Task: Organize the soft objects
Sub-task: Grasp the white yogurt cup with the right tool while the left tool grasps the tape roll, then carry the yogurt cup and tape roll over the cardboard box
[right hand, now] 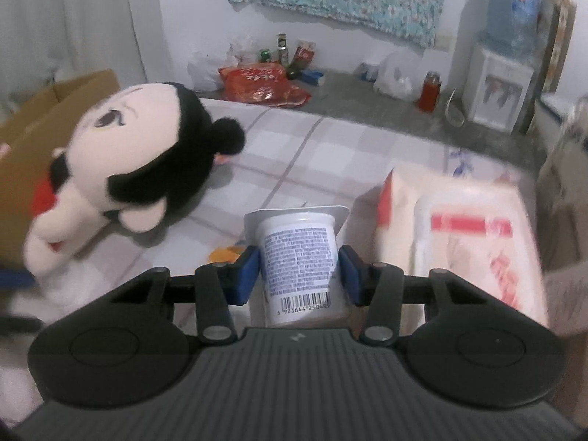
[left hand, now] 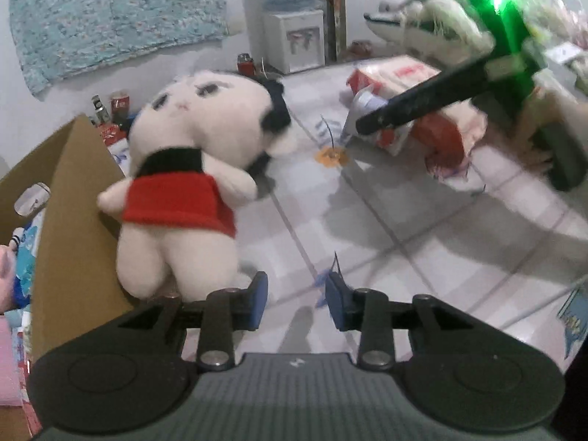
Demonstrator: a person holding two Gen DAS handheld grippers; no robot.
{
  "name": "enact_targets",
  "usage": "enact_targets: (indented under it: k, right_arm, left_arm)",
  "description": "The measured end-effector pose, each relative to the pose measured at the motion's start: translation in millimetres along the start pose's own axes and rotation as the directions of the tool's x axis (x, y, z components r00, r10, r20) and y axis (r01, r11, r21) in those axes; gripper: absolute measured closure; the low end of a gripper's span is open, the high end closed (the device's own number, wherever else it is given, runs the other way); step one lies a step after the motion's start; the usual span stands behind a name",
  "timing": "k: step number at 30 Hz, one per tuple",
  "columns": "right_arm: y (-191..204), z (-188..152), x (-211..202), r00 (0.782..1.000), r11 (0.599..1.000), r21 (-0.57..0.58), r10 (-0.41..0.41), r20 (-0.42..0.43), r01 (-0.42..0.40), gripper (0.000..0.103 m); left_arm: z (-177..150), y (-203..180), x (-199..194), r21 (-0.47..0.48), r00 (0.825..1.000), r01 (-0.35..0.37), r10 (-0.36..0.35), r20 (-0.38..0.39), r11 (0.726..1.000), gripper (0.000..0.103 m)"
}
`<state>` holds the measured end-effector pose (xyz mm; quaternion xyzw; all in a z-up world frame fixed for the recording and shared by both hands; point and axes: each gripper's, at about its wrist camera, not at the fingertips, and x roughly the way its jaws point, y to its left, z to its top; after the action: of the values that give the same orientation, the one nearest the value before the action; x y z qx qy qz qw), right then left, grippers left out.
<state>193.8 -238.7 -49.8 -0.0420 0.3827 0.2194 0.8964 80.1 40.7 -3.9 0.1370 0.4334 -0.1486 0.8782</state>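
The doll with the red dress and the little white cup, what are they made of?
The plush doll looks like soft fuzzy fabric with stuffing inside: its edges are fluffy and its body is rounded and squashy. The yogurt cup, pinched in the right gripper, looks like thin smooth plastic with a printed label and barcode. Its flat lid rim may be foil, but that is hard to tell.

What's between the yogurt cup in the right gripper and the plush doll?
In the right wrist view, only tiled floor and a small orange scrap lie between the yogurt cup and the plush doll.
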Motion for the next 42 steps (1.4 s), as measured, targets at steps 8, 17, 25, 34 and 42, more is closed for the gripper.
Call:
enact_targets:
  k: [8,17,25,34,42]
  right_arm:
    - [5,-27,-24,0.997,0.989,0.129,0.078,0.000,-0.077,0.053]
    - [14,-35,-16,0.998,0.991,0.114,0.064,0.004,-0.064,0.058]
    - [12,-68,-41,0.996,0.960,0.270,0.065,0.067,-0.081,0.059]
    - [30,-93,-98,0.981,0.917,0.359,0.133,0.144,-0.177,0.058]
    - [94,-51,-133,0.930,0.905,0.246,0.298,0.217,-0.347,0.058]
  left_arm:
    - [5,24,27,-0.158,1.000,0.026,-0.024,0.016,0.987,0.052]
    - [8,21,33,-0.175,0.999,-0.047,0.044,-0.016,0.983,0.087]
    - [-12,11,4,-0.213,0.998,0.066,-0.066,0.007,0.975,0.089]
    - [-30,12,-100,-0.200,0.982,0.094,-0.057,0.181,0.975,0.089]
    - [-56,91,-197,-0.291,0.956,-0.079,0.156,0.250,0.953,0.088]
